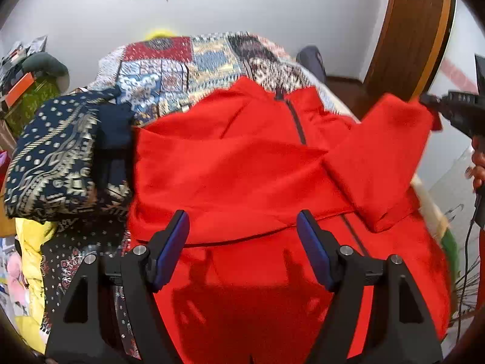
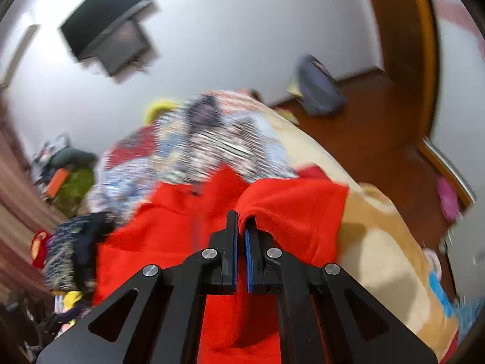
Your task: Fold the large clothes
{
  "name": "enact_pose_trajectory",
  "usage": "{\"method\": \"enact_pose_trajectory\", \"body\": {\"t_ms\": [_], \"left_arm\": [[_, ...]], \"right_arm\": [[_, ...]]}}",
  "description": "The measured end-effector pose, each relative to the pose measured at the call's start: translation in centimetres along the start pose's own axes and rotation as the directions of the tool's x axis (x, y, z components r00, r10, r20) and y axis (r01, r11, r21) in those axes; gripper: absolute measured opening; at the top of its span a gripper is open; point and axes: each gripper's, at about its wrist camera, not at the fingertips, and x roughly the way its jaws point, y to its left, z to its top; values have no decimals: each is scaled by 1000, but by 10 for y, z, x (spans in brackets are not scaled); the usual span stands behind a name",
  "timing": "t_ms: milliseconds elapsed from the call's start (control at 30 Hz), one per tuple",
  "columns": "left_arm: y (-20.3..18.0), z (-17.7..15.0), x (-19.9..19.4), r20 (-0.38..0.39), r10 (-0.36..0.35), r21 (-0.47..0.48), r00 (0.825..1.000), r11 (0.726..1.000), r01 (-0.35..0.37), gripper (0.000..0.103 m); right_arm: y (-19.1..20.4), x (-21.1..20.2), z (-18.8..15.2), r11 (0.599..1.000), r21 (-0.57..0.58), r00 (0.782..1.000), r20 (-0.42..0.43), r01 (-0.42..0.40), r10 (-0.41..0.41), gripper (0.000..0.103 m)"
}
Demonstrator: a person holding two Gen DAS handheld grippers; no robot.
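A large red zip jacket (image 1: pixel 242 163) lies spread on the bed, its dark zipper (image 1: pixel 297 124) running down the middle. One sleeve is laid across the chest. My left gripper (image 1: pixel 242 227) hovers above the jacket's lower part, open, with nothing between its blue pads. At the right edge of that view my right gripper (image 1: pixel 430 103) holds the raised right sleeve (image 1: pixel 385 157) by its cuff. In the right wrist view the right gripper (image 2: pixel 241 221) is shut on the red sleeve cuff (image 2: pixel 291 200), the fabric pinched between its fingertips and lifted off the bed.
A patchwork bedspread (image 1: pixel 182 66) covers the bed. A folded navy patterned garment (image 1: pixel 60 157) lies left of the jacket, yellow cloth (image 1: pixel 30 261) below it. A wall TV (image 2: pixel 109 39), a wooden door (image 1: pixel 406 36), a grey bag (image 2: pixel 318 88) on the floor.
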Motion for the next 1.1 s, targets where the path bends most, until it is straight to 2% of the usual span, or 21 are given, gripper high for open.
{"method": "enact_pose_trajectory", "body": {"t_ms": [167, 267, 400, 500, 567, 700, 800, 833, 867, 900, 967, 1033, 1100], "left_arm": [[21, 2, -36, 71, 14, -35, 997, 999, -11, 73], [39, -1, -56, 108, 28, -67, 994, 998, -21, 77], [64, -13, -75, 129, 59, -108, 990, 993, -45, 78], [83, -27, -81, 114, 80, -142, 990, 988, -64, 78], [91, -36, -82, 103, 93, -155, 990, 985, -77, 78], [109, -57, -79, 60, 109, -188, 992, 977, -96, 78], [116, -69, -72, 21, 120, -212, 993, 971, -113, 78], [118, -73, -69, 8, 123, -220, 992, 968, -119, 78], [119, -76, -66, -2, 124, -225, 992, 967, -122, 78], [120, -78, -65, -10, 125, -228, 992, 966, -124, 78], [120, -79, -60, -23, 130, -228, 991, 965, -132, 78], [118, -77, -56, -31, 131, -223, 991, 966, -134, 78], [113, -73, -50, -39, 130, -209, 991, 968, -135, 78]], "right_arm": [[72, -3, 6, 991, -97, 995, 20, -97, 99, 4], [109, 11, -4, 978, -129, 987, -24, -163, 161, 4], [152, 50, -37, 962, -177, 973, -140, -209, 185, 4], [164, 89, -73, 957, -175, 941, -289, -232, 176, 4], [173, 114, -105, 951, -195, 907, -394, -239, 148, 4], [185, 137, -154, 936, -249, 853, -515, -249, 90, 4], [189, 140, -176, 928, -279, 814, -580, -248, 43, 5], [190, 141, -182, 923, -297, 794, -607, -246, 17, 11], [191, 140, -184, 921, -301, 783, -621, -249, 8, 22], [190, 138, -184, 919, -297, 772, -635, -261, 14, 28], [185, 129, -178, 917, -292, 776, -630, -274, 31, 51], [174, 114, -166, 917, -287, 790, -611, -276, 47, 57], [163, 103, -153, 921, -275, 801, -595, -277, 63, 59]]}}
